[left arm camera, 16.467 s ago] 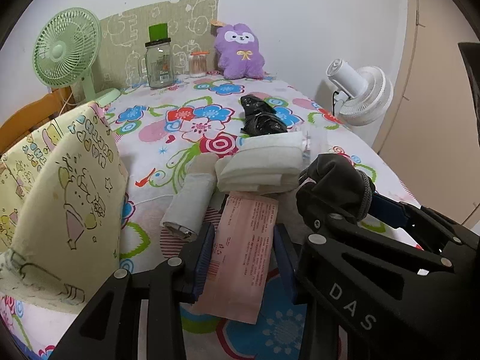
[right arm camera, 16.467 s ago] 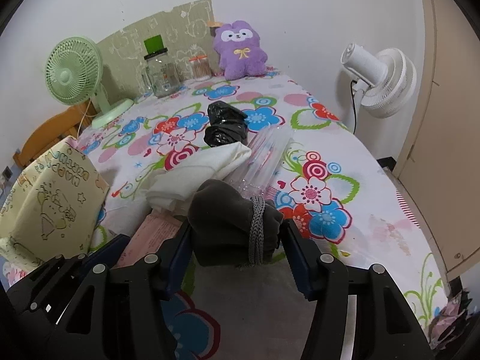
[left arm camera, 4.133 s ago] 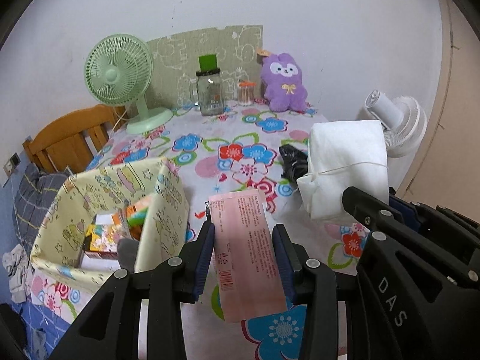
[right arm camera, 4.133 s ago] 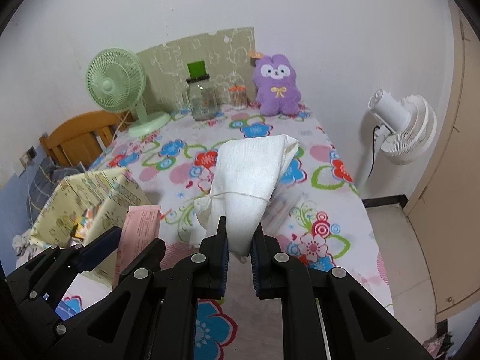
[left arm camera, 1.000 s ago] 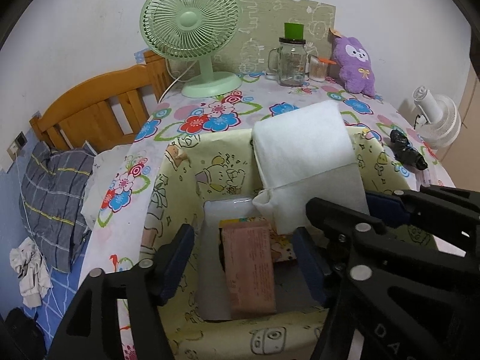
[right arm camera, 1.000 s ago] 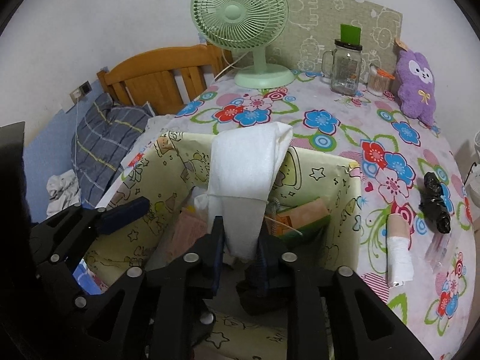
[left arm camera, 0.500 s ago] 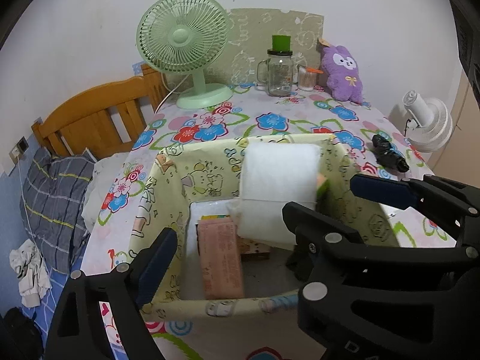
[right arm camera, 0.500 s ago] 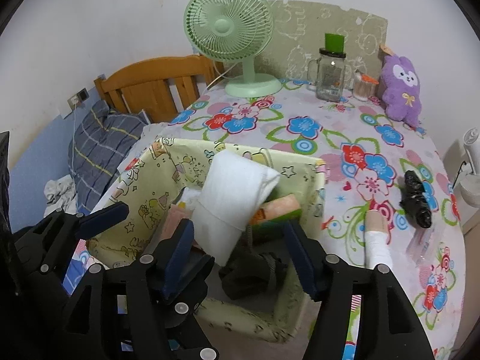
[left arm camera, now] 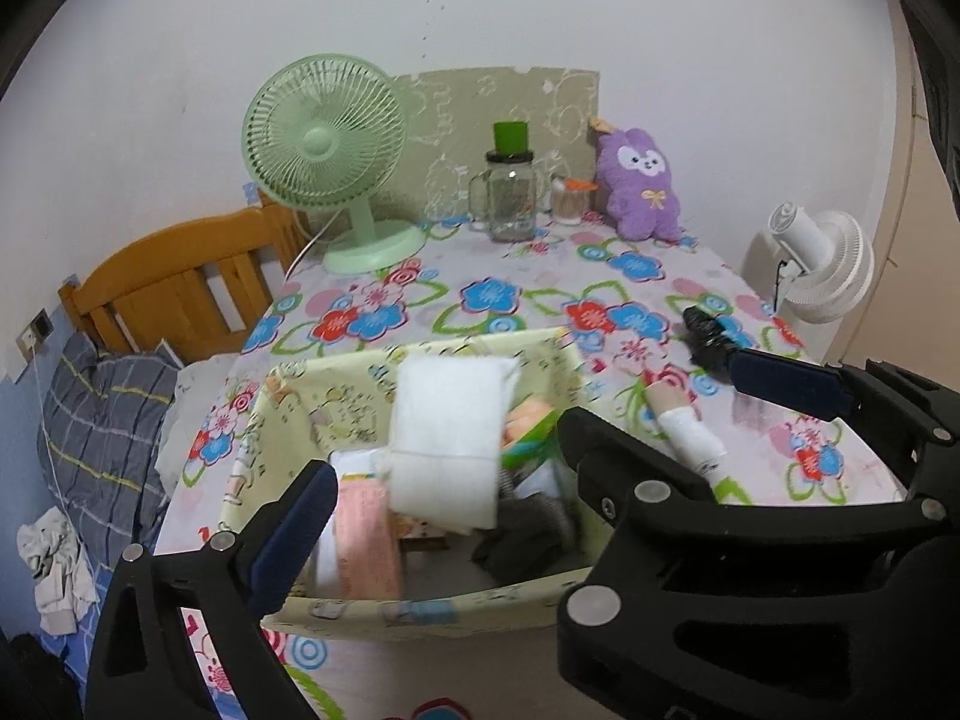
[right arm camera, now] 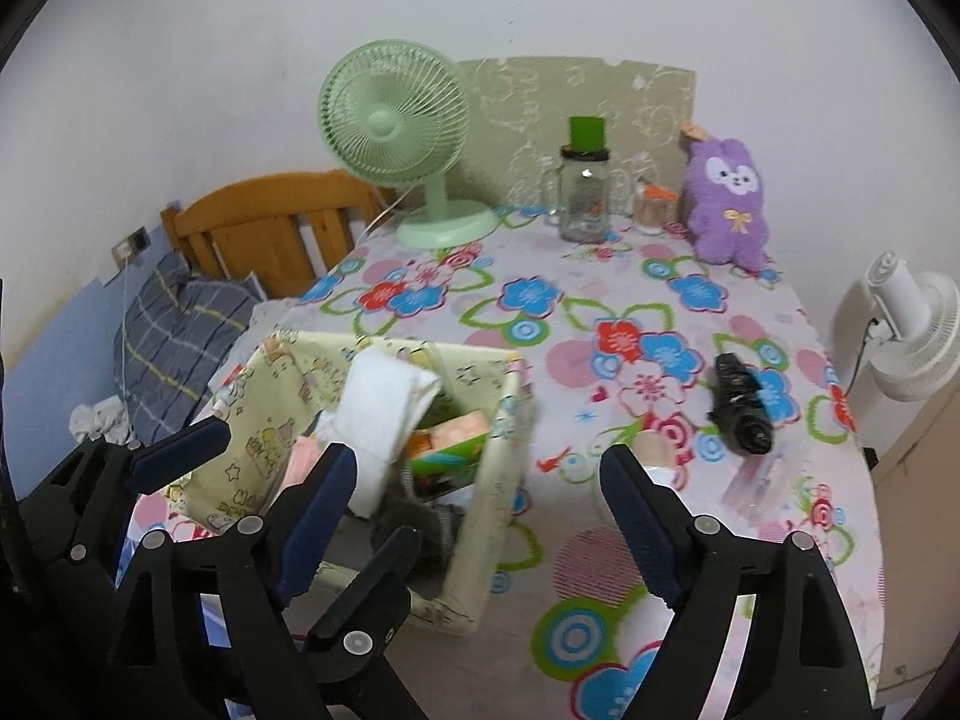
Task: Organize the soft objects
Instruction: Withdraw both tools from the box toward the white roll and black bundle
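Both grippers, left (left arm camera: 444, 516) and right (right arm camera: 480, 492), gaped empty above the bin (right arm camera: 498, 456) holding the white bundle (left arm camera: 447, 450); only the right view showed its outer side.

Black claw (right arm camera: 474, 498), blue-padded fingers (right arm camera: 636, 516)

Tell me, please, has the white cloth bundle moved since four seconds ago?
Yes. The white cloth bundle went from the floral table's right side leftward into the yellow fabric bin.

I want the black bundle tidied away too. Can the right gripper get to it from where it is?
Probably yes. The right gripper is open and holds nothing, and the black bundle lies bare on the tablecloth, outside the yellow box, nothing covering it.
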Demonstrator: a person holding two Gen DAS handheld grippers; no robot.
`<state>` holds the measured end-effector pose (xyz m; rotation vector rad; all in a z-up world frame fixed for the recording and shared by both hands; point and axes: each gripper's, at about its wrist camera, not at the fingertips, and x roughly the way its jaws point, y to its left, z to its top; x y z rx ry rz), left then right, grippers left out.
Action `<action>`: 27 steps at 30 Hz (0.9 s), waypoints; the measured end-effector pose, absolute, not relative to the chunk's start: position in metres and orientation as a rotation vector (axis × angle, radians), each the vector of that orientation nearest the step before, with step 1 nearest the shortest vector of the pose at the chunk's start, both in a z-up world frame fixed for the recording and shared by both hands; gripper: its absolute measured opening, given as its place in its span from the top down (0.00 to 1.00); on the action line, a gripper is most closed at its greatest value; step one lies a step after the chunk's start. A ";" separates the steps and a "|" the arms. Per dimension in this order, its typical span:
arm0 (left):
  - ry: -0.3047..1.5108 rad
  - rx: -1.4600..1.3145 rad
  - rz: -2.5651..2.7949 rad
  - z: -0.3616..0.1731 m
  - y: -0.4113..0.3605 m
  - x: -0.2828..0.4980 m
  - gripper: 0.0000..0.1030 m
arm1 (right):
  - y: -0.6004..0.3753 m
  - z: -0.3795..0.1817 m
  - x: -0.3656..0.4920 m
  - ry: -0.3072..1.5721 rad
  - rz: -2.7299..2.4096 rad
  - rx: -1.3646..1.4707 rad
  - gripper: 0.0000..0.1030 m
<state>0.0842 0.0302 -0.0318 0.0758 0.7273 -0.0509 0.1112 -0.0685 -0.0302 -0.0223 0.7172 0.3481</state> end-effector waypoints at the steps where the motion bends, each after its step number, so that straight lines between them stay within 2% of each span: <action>1: 0.720 0.074 -0.057 -0.029 0.026 0.083 0.01 | -0.072 -0.028 0.110 0.711 0.340 -0.020 0.15; 9: 0.692 0.070 -0.090 -0.017 0.004 0.080 0.00 | -0.099 -0.015 0.102 0.667 0.284 -0.007 0.07; 16: 0.666 0.077 -0.104 -0.010 -0.014 0.077 0.00 | -0.121 -0.007 0.095 0.633 0.249 0.021 0.05; 18: 0.661 0.075 -0.113 -0.008 -0.020 0.076 0.00 | -0.127 -0.006 0.094 0.621 0.233 0.019 0.02; 27: 0.672 0.071 -0.144 -0.010 -0.046 0.080 0.00 | -0.154 -0.005 0.091 0.601 0.186 0.020 0.01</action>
